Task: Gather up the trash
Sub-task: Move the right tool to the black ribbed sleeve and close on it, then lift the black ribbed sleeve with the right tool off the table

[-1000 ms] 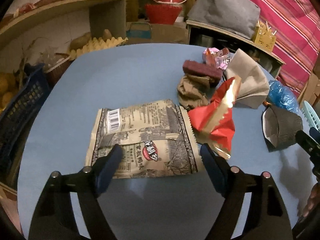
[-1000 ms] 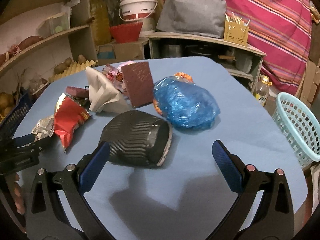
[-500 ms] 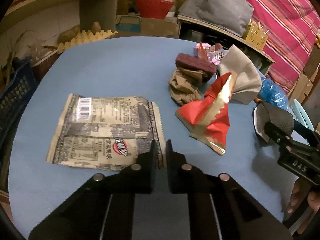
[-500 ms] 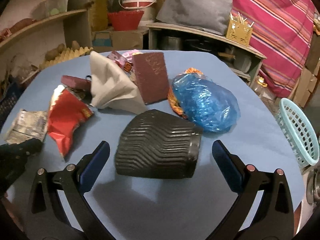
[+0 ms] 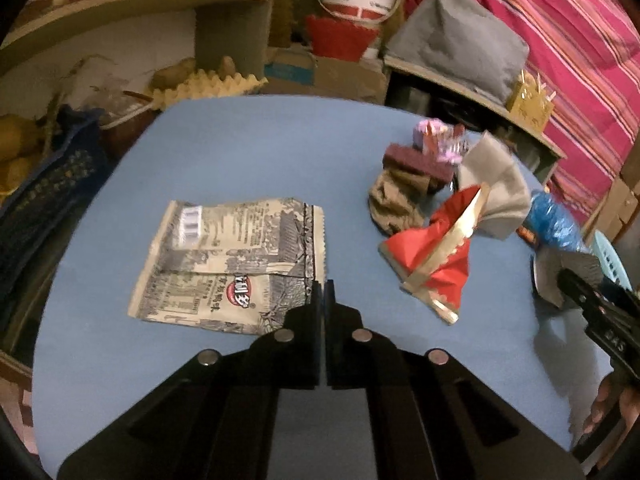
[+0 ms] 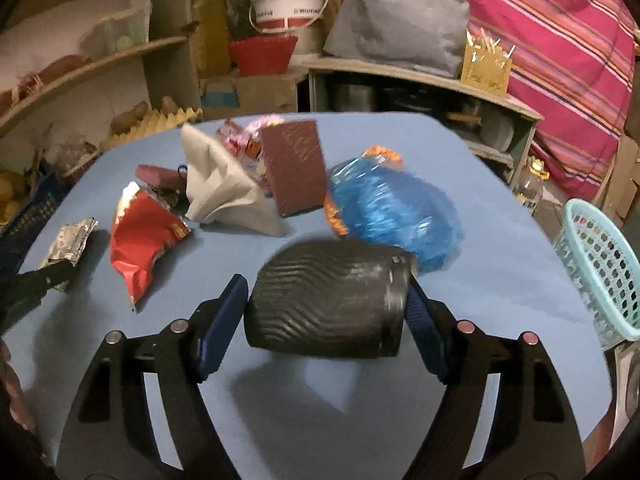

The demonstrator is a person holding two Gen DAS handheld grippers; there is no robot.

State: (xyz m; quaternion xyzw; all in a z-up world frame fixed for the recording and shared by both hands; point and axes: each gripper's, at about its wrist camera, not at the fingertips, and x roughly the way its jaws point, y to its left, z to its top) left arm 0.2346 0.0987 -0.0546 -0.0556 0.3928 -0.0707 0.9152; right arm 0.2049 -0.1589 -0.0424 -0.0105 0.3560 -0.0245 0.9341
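Note:
My left gripper point(image 5: 323, 292) is shut on the right edge of a flat beige snack wrapper point(image 5: 228, 268), which lies on the blue table point(image 5: 248, 152). My right gripper point(image 6: 326, 300) is shut on a black ribbed paper cup point(image 6: 328, 304) lying on its side, one finger at each end. A red wrapper point(image 5: 432, 256) point(image 6: 144, 236), a grey paper point(image 6: 224, 196), a maroon packet point(image 6: 298, 168) and a blue plastic bag point(image 6: 392, 208) lie on the table beyond the cup.
A light blue mesh basket point(image 6: 600, 264) stands off the table's right edge. A dark blue crate point(image 5: 36, 208) sits by the left edge. Shelves, a white bucket point(image 6: 288, 4) and a grey cushion point(image 6: 396, 20) stand behind the table.
My left gripper closed on the beige wrapper's edge and stays shut. My right gripper moved forward and closed on the black cup, which turned on its side.

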